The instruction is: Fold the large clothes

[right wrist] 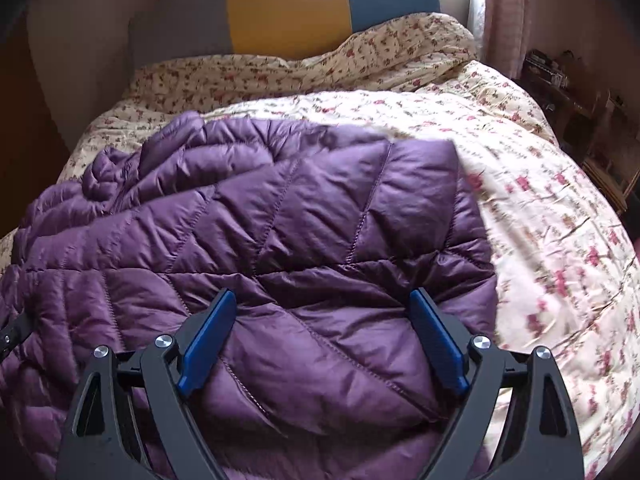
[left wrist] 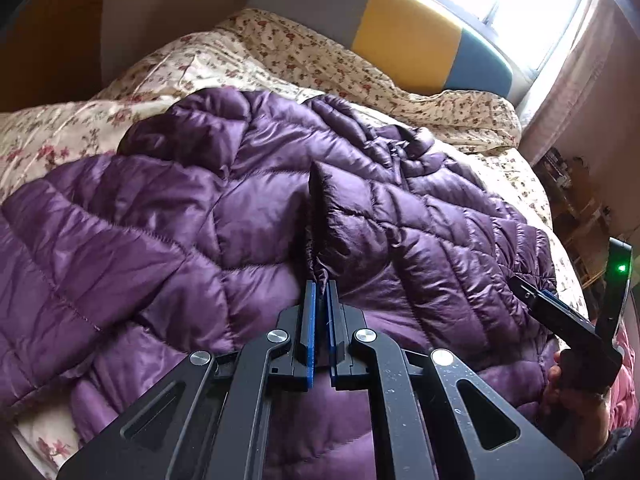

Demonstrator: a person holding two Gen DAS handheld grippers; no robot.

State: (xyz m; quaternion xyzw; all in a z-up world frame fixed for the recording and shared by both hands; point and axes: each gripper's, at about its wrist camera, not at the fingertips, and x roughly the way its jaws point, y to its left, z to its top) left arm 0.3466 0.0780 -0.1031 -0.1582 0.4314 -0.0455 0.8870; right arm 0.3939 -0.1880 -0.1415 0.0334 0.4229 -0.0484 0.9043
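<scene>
A purple quilted puffer jacket (left wrist: 208, 208) lies spread and rumpled across the floral bed cover. In the left wrist view my left gripper (left wrist: 321, 286) is shut on a raised ridge of the jacket's fabric, which stands up from between the blue pads. In the right wrist view the same jacket (right wrist: 304, 216) fills the lower left, its edge running down the right side. My right gripper (right wrist: 322, 294) is open wide just over the jacket's near part, with fabric below the blue pads but nothing pinched. A hand (left wrist: 568, 392) shows at the left view's right edge, holding the right tool.
The cream floral duvet (right wrist: 540, 216) covers the bed to the right of the jacket and behind it. A grey, yellow and blue headboard (right wrist: 288, 12) stands at the far end under a bright window with pink curtains (left wrist: 580, 80). Cluttered shelves (right wrist: 580, 112) stand beside the bed.
</scene>
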